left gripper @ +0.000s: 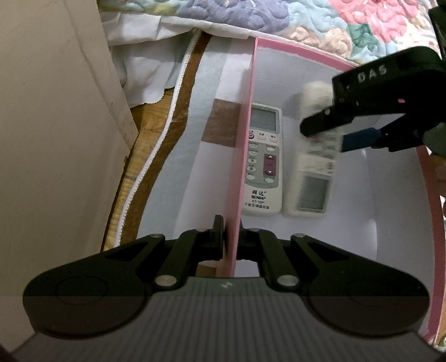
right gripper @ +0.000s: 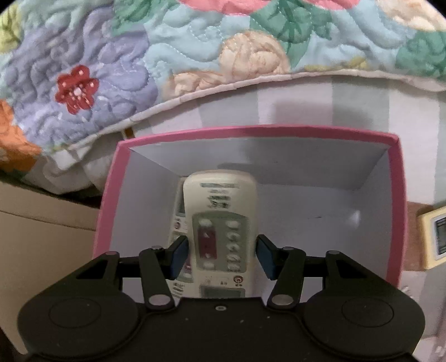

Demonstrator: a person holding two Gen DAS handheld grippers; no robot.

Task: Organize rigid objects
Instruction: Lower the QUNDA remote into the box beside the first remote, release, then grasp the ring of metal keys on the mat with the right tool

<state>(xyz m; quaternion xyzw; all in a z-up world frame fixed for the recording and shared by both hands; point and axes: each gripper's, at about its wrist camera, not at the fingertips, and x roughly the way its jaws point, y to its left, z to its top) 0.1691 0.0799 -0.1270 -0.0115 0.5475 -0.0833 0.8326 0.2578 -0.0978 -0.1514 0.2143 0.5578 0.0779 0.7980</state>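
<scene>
A pink box with a white inside (left gripper: 245,156) (right gripper: 400,211) stands on the bed. My left gripper (left gripper: 232,236) is shut on the box's left wall near its front corner. A white QUNDA remote (left gripper: 263,161) (right gripper: 178,220) lies flat in the box against that wall. My right gripper (right gripper: 221,254) (left gripper: 324,139) straddles a cream remote (right gripper: 220,231) (left gripper: 313,167) beside the first one, its blue pads (right gripper: 178,259) slightly apart from the remote's sides, so it reads as open. The cream remote is blurred and seems to rest on the box floor.
A flowered quilt (right gripper: 139,55) (left gripper: 278,16) lies behind the box. A beige wall panel (left gripper: 55,125) stands at the left. A yellowish small device (right gripper: 433,239) lies outside the box's right wall. A brown mat edge with white trim (left gripper: 167,125) runs left of the box.
</scene>
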